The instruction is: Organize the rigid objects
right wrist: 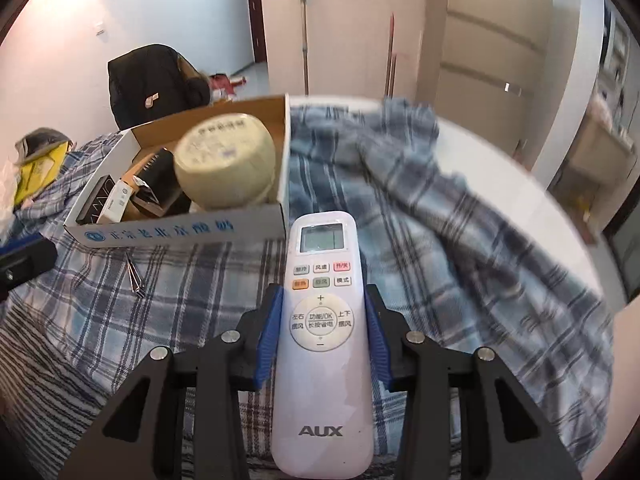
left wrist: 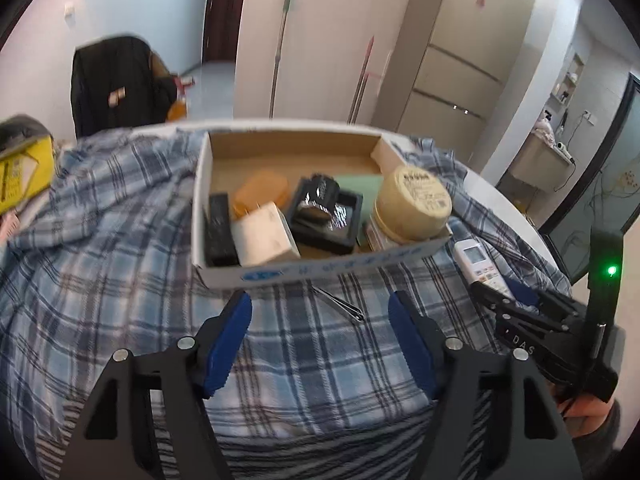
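Clamped in my right gripper (right wrist: pixel 322 320), jaws tight on its sides, a white remote (right wrist: pixel 320 344) sits just beside the cardboard box (right wrist: pixel 180 232); my left gripper (left wrist: pixel 320 320) jaws gape empty before that box.

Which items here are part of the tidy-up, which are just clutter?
Job:
- cardboard box, holding a round tub, a black case and a white adapter
- remote, clamped in the right gripper
- tweezers, loose on the cloth, ahead of the open left gripper

Lying about:
- plaid cloth
- black jacket
- mop
- yellow bag
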